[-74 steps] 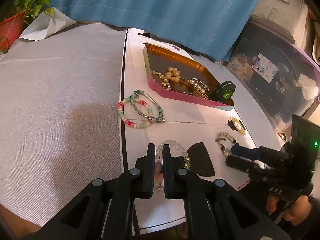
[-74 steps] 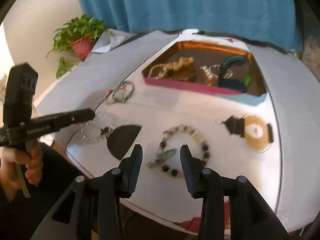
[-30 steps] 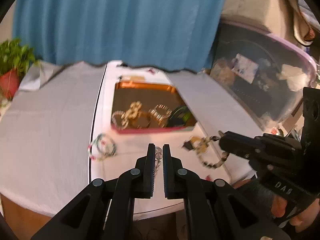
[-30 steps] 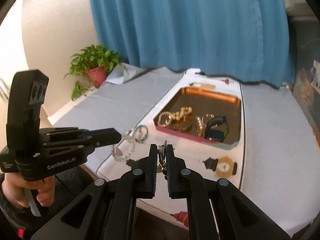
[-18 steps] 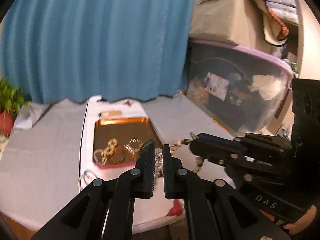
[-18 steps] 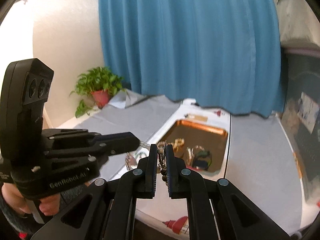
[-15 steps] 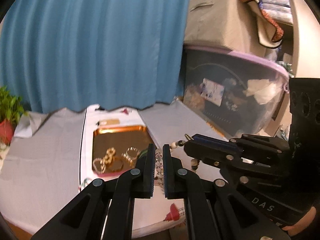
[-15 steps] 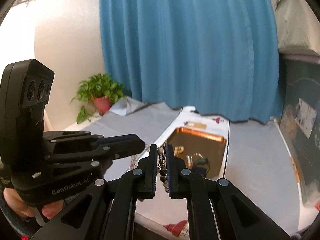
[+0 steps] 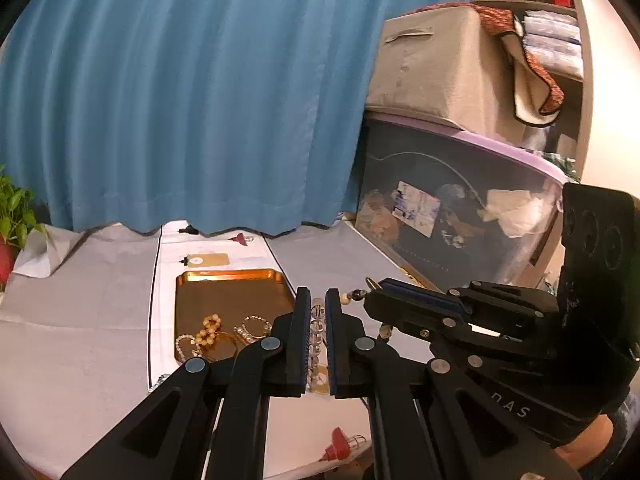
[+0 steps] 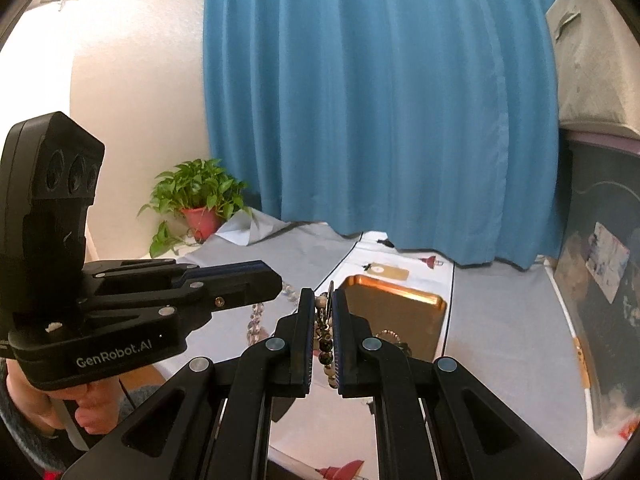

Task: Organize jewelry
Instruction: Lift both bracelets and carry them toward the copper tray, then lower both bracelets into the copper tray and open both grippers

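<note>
My left gripper [image 9: 318, 300] is shut on a clear-bead bracelet [image 9: 317, 320] that hangs between its fingers, held high above the table. My right gripper [image 10: 320, 300] is shut on a dark-and-cream bead bracelet [image 10: 325, 344] that dangles down. Each gripper shows in the other's view: the right one [image 9: 370, 292] on the right, the left one [image 10: 276, 280] on the left with clear beads [image 10: 256, 316] hanging from it. The copper tray [image 9: 224, 292] lies below with several gold and pearl pieces [image 9: 212, 334] in its near end; it also shows in the right wrist view [image 10: 400, 304].
A blue curtain [image 9: 192, 100] hangs behind the table. A potted plant [image 10: 200, 200] stands at the far left corner. A clear storage bin [image 9: 460, 208] with a grey box [image 9: 436, 68] on top is at the right. A grey cloth [image 9: 72, 320] covers the table.
Both grippers closed on their bracelets, lifted them off the table and rose high, now side by side above the tray's near end.
</note>
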### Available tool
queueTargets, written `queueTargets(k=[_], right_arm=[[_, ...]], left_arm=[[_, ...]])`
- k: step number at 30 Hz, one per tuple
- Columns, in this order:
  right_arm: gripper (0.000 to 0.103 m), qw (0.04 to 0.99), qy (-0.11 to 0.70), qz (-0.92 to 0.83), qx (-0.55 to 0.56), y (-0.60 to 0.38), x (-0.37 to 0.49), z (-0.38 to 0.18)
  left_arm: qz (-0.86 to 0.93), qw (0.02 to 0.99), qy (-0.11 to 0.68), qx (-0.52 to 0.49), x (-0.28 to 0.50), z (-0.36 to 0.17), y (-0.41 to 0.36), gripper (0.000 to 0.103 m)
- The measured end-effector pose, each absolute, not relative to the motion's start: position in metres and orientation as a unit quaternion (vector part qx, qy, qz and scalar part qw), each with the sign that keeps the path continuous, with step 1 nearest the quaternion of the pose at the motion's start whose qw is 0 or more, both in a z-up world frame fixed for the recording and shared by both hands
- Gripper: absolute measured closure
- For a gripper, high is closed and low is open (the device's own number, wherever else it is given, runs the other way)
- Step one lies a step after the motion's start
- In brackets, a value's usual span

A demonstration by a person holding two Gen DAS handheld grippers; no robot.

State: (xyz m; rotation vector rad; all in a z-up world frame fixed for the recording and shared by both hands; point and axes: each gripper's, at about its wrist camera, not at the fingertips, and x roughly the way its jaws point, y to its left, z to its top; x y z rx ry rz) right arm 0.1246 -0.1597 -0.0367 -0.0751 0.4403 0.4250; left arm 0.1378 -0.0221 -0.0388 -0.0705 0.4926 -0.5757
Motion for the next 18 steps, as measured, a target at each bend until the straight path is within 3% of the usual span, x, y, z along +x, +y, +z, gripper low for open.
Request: queueTargets(k=[18], right_arm=[[0.094, 0.930, 0.300, 0.210, -0.014, -0.159, 0.275, -0.134]], left_arm=[[-0.250, 0.909, 0.319, -0.100, 0.289, -0.148, 0.006, 0.098]])
